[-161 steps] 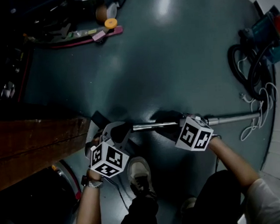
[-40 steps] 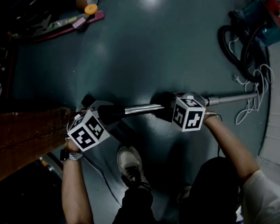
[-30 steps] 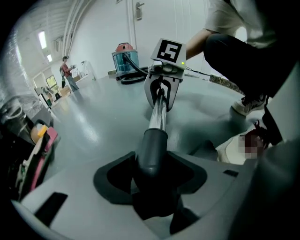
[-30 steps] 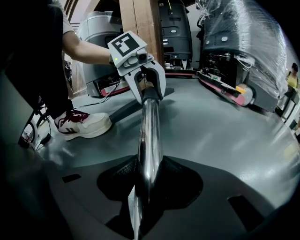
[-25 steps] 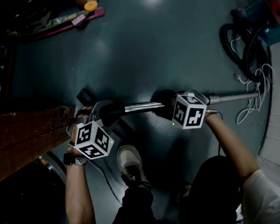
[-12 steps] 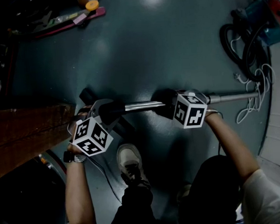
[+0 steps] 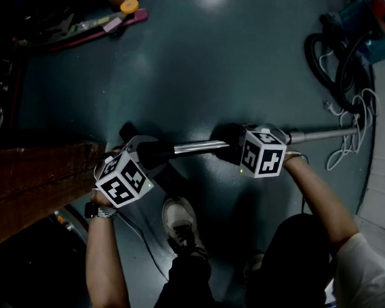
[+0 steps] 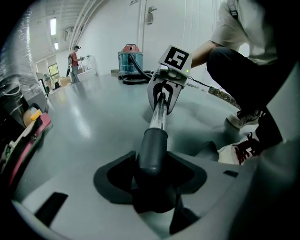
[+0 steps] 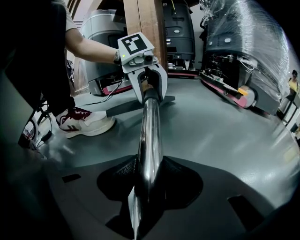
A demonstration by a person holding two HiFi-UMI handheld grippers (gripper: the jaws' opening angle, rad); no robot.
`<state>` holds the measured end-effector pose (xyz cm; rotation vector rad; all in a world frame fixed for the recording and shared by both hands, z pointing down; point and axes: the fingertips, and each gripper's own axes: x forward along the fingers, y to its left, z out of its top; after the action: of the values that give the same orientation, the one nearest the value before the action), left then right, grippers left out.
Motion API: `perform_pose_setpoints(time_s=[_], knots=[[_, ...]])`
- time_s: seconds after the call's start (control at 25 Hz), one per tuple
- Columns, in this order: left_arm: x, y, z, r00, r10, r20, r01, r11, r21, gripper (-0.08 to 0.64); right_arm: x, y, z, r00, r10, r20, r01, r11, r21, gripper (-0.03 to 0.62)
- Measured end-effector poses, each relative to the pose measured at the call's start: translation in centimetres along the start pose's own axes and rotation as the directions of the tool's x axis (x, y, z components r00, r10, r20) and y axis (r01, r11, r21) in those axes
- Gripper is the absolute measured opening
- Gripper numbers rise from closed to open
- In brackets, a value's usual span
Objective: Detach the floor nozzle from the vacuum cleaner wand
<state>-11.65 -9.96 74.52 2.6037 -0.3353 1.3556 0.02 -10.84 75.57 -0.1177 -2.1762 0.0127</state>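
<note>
The chrome wand (image 7: 198, 145) lies level above the floor between my two grippers. My left gripper (image 7: 152, 154) is shut on the dark grey neck collar (image 8: 152, 151) of the floor nozzle, and the tube's end sits in that collar. The black floor nozzle (image 9: 132, 106) stretches flat on the floor under the left gripper (image 9: 146, 89). My right gripper (image 7: 230, 147) is shut on the chrome wand (image 9: 150, 140) further along. The rest of the wand (image 7: 322, 134) runs on to the right. The right gripper (image 8: 163, 93) faces the left one along the tube.
A teal vacuum body (image 7: 369, 22) with a black hose (image 7: 335, 74) and a white cable (image 7: 350, 147) sits at the right. A wooden beam (image 7: 37, 184) is close on the left. Tools (image 7: 101, 25) lie at the far left. The person's shoe (image 7: 180, 226) is just below the wand.
The left gripper has rolled about the nozzle neck, and its marker cube has swung a little. The right gripper and the wand have stayed put.
</note>
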Motion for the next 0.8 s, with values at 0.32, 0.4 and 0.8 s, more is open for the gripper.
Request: perform_pose_setpoints(time_s=[0.32, 0.4, 0.8], knots=[[-0.2, 0.1, -0.1, 0.994, -0.108, -0.035, 0.107, 0.994, -0.03, 0.199, -0.1, -0.2, 0.3, 1.0, -0.013, 0.009, 0.013, 1.0, -0.014, 0.152], [-0.1, 0.3, -0.2, 0.993, -0.112, -0.044, 0.111, 0.993, -0.03, 0.2, 0.0, -0.4, 0.3, 1.0, -0.025, 0.004, 0.025, 1.0, -0.017, 0.152], [1.5, 0.3, -0.1, 0.996, 0.004, -0.094, 0.004, 0.997, 0.077, 0.204, 0.2, -0.5, 0.2, 0.999, -0.032, -0.042, 0.031, 0.999, -0.039, 0.152]])
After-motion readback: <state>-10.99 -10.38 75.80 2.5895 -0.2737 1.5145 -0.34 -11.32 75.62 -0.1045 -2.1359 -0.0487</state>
